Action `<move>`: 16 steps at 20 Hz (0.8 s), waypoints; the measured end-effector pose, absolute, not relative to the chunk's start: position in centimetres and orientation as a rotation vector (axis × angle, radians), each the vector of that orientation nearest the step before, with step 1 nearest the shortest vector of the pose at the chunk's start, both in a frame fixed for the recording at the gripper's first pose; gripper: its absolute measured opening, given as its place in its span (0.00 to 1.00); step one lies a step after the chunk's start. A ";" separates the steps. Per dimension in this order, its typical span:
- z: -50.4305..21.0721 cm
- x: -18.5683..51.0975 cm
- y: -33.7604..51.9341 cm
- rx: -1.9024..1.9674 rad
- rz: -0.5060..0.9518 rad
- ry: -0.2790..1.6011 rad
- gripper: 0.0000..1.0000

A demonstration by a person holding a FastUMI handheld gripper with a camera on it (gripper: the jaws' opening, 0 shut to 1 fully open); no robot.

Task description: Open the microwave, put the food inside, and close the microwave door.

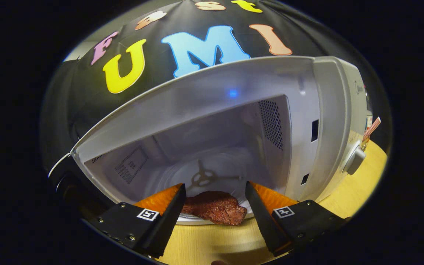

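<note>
The white microwave [329, 110] stands open, its cavity straight ahead of me. A glass turntable [219, 165] lies on the cavity floor. A brown piece of meat [215, 208] rests on the turntable's front rim, just inside the opening. My gripper [215, 186] is open, one finger on each side of the meat. The meat nearly reaches the left finger, and a sliver of the turntable shows between it and the right finger. The dark door [68, 184] is swung out to the left of the left finger.
The control panel with a round knob [353, 160] is on the microwave's right side. The wooden table [212, 243] runs under the fingers and past the microwave's right corner. A small object with a checked tag [372, 129] stands behind the microwave on the right.
</note>
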State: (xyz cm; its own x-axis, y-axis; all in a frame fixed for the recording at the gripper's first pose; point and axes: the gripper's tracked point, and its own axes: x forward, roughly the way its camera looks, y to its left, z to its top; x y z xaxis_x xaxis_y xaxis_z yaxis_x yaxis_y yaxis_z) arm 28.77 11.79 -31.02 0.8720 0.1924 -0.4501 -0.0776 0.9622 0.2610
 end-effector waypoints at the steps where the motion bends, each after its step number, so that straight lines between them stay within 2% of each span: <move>1: -30.6 28.3 12.1 0.230 0.154 0.487 0.98; 8: -26.0 23.4 13.0 0.144 0.251 0.464 0.98; 16: -17.6 15.4 13.4 0.113 0.289 0.352 0.98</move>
